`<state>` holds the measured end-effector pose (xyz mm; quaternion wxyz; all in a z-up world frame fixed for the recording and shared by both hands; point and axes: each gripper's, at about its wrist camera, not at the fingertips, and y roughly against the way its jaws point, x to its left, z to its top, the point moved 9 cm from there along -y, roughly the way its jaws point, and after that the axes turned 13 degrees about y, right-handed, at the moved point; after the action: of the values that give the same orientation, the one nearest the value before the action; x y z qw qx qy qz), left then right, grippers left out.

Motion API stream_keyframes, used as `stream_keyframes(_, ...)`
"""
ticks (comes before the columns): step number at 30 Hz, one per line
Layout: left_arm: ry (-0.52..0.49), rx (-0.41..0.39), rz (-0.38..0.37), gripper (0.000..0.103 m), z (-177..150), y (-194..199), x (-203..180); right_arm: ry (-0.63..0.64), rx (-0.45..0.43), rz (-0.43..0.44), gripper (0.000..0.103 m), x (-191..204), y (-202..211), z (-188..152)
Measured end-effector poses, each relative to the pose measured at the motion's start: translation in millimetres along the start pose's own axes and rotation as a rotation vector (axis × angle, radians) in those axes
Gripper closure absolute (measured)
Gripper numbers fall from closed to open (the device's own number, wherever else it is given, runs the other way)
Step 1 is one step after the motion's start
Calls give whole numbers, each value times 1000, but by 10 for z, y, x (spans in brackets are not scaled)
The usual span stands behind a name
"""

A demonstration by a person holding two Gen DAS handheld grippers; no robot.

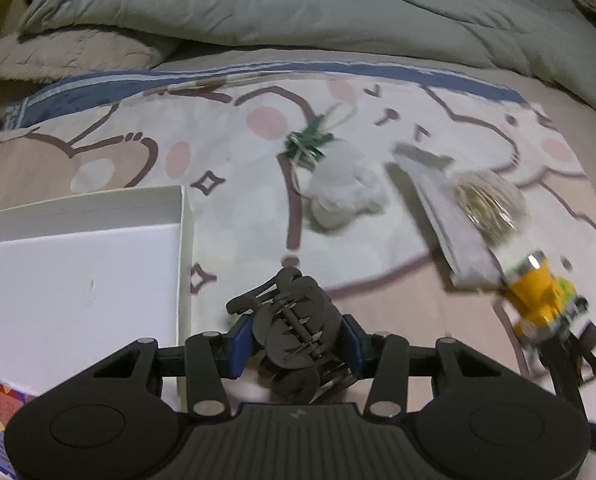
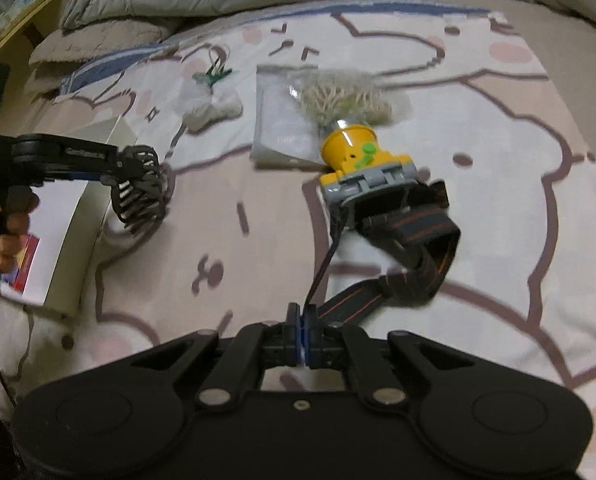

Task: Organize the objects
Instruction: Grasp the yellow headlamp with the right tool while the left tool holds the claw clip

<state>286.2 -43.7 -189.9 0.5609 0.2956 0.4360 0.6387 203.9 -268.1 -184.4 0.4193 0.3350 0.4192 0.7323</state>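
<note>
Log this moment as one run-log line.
left tool: shut on hair clip | right tool: shut on headlamp strap | white box: nearly empty | stage: carrying

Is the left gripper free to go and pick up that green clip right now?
Probably not: the left gripper is already clamped on a black hair claw. The path across the bedspread to the green clip looks clear.

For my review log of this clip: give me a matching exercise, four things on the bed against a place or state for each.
Things:
1. black hair claw
2. yellow headlamp
3. white box
4. green clip

Places or states:
A. lying loose on the printed sheet
B. clamped in the left tool
C. open, beside the left tool
D. dangling by its strap from the shut right tool

Pairs: 1-B, 2-D, 3-C, 4-A
</note>
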Motion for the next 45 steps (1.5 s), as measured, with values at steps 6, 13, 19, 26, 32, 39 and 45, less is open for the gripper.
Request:
stream_keyframes(6,-74,-6,-40,55,-258,350,56,26,-5,39,101,194,122,-218)
stream_keyframes(13,-139,18,-93,55,-604,706,103,88,24,163,101,753,193,-540)
stream_keyframes(19,-266,58,-100,55,-978,832,55,169,46,248,101,1168,274,-652)
stream_keyframes(26,-508,109,-109,55,-1438,821,0,66,15,219,86,912,382,-481)
stream_keyframes(32,-543,135,-90,55,-1535,712,36,-50,-66,126,81,506,432,-151)
stream_keyframes(39,-400,153,-67,52,-1521,673,92,-54,-23,30,76,355,24,163)
stream_keyframes(45,-215,199,-72,40,-1517,658,160,39,135,-72,73,446,-316,86)
